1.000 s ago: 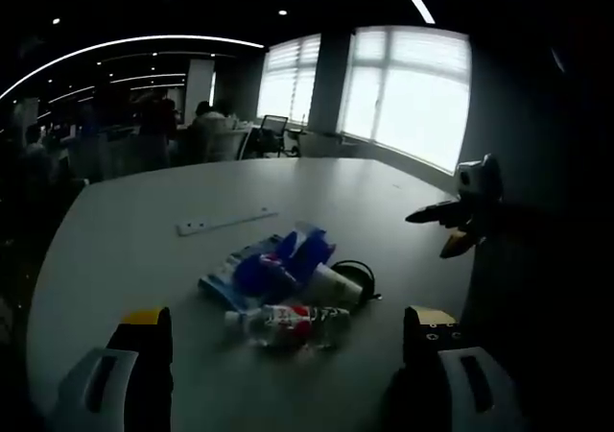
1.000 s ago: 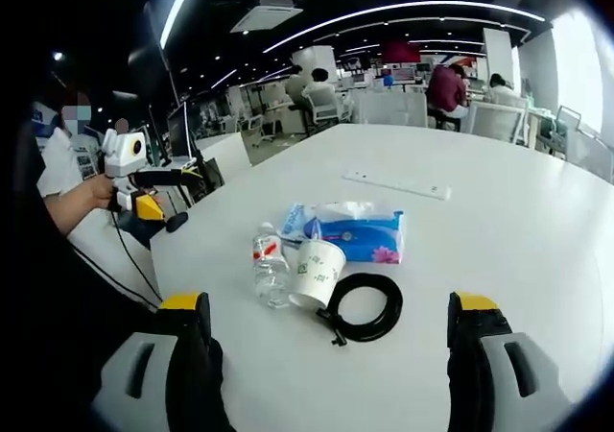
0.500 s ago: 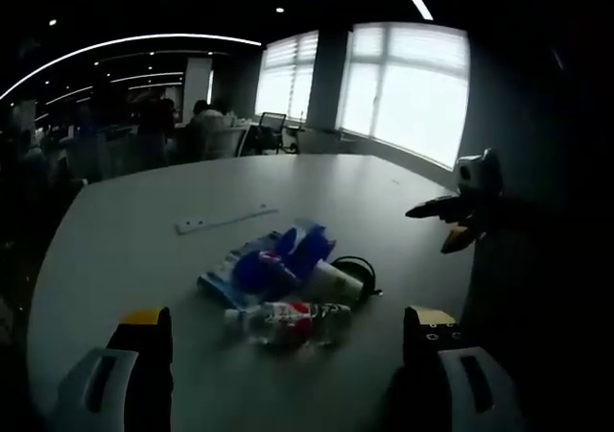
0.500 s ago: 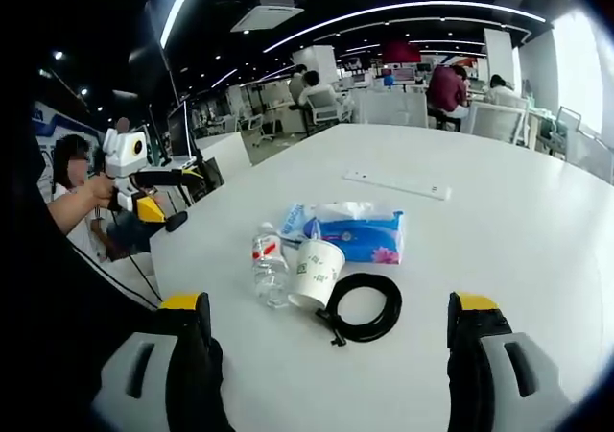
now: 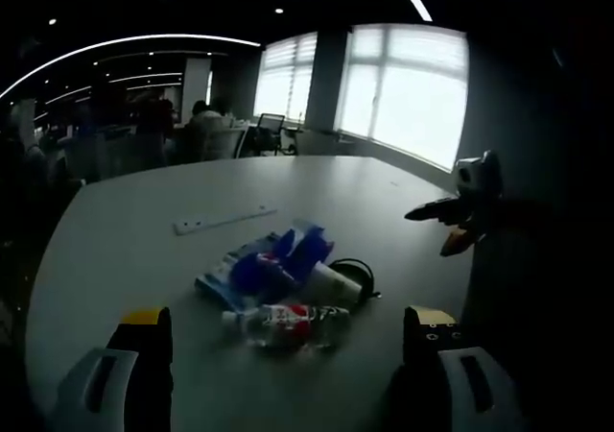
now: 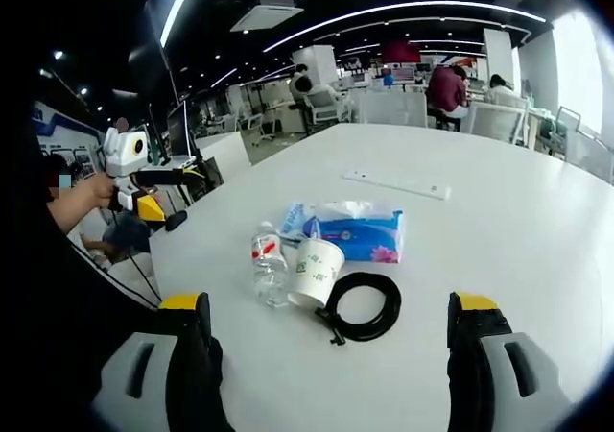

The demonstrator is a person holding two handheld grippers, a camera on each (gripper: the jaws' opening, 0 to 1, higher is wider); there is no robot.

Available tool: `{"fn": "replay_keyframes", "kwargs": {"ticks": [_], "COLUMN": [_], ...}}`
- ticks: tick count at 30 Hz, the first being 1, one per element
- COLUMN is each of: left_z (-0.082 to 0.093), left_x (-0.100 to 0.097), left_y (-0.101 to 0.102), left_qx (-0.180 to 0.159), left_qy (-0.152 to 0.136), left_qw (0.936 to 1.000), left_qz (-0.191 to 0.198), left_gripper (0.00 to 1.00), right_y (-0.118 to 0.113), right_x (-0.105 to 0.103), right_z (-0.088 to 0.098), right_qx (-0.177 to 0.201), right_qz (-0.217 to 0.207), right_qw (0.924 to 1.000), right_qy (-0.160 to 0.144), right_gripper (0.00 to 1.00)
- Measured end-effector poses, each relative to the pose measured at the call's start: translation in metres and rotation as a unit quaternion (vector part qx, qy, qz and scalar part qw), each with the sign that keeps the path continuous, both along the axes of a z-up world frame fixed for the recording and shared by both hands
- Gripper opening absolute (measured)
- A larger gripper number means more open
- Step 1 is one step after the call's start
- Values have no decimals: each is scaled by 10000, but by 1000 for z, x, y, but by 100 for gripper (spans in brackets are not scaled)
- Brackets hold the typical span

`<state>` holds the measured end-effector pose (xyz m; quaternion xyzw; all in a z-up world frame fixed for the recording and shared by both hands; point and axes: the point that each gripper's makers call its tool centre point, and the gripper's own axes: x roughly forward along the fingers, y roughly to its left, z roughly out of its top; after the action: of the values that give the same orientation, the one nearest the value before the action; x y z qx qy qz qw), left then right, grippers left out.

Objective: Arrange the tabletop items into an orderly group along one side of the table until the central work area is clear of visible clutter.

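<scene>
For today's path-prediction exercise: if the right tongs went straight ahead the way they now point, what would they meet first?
Probably the black cable coil, lying nearest between the open right tongs, with the paper cup touching it just beyond. Depth is hard to judge, so they might pass over it.

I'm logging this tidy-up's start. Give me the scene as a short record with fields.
table: white table, items clustered together
bottle: clear water bottle, lying on its side
cup: paper cup, tipped over beside the bottle
cable: black coiled cable
tissues: blue tissue pack
strip: white power strip, apart from the cluster
left claw: open, empty
right claw: open, empty
</scene>
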<state>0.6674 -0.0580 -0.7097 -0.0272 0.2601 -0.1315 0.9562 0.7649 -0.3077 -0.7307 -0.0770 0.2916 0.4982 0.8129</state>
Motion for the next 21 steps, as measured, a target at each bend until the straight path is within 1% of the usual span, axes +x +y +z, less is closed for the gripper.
{"fn": "replay_keyframes", "kwargs": {"ticks": [21], "left_z": [-1], "left_x": [4], "left_y": [-1], "left_qx": [-12], "left_qy": [18], "left_qw": [10000], "left_qz": [-53], "left_gripper": [98], "right_y": [1], "right_x": [1], "right_z": [0], "right_qx": [-51], "right_qz": [-22], "right_qw": [10000], "right_qy": [-17], "right_gripper": [100]}}
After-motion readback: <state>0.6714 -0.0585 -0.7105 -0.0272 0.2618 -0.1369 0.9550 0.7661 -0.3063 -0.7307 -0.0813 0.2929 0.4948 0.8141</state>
